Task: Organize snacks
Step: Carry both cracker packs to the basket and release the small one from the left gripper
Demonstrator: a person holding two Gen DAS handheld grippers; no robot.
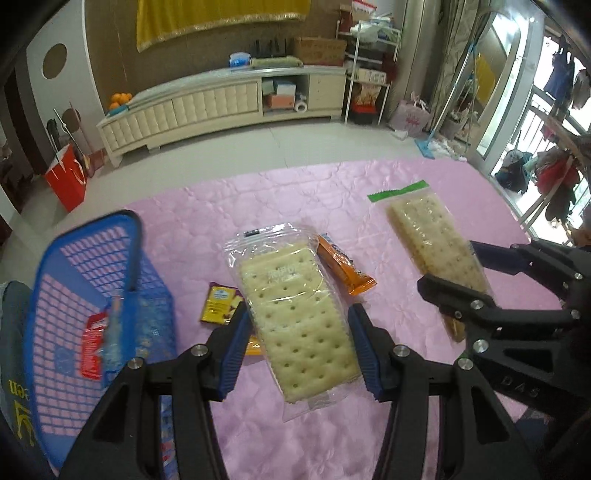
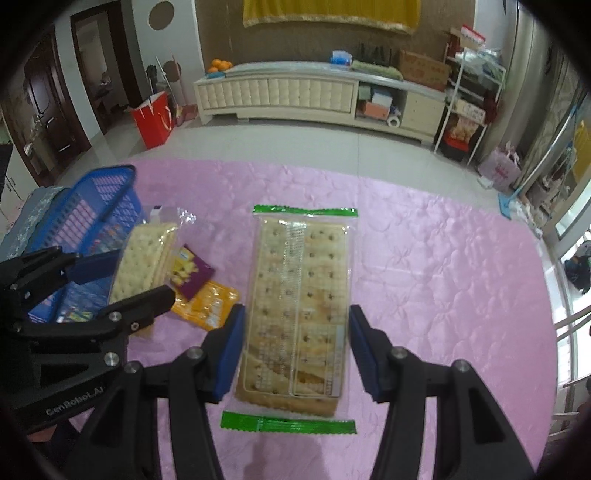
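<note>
Pink cloth (image 1: pixel 369 192) — two cracker packs (image 1: pixel 299 317), one basket (image 1: pixel 92 266).

Long cream cabinet (image 2: pixel 314 96) against far wall. Oranges (image 2: pixel 219 65) on its left end, cardboard box (image 2: pixel 424 68) on right end. Red bag (image 2: pixel 155 120) on floor left of cabinet. White rack (image 2: pixel 469 99) right of cabinet. Yellow cloth (image 2: pixel 328 13) hanging above cabinet.

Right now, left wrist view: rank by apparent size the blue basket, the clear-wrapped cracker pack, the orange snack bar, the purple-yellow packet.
1. blue basket
2. clear-wrapped cracker pack, inflated by nearness to the camera
3-4. orange snack bar and purple-yellow packet: unsure, both partly hidden.
</note>
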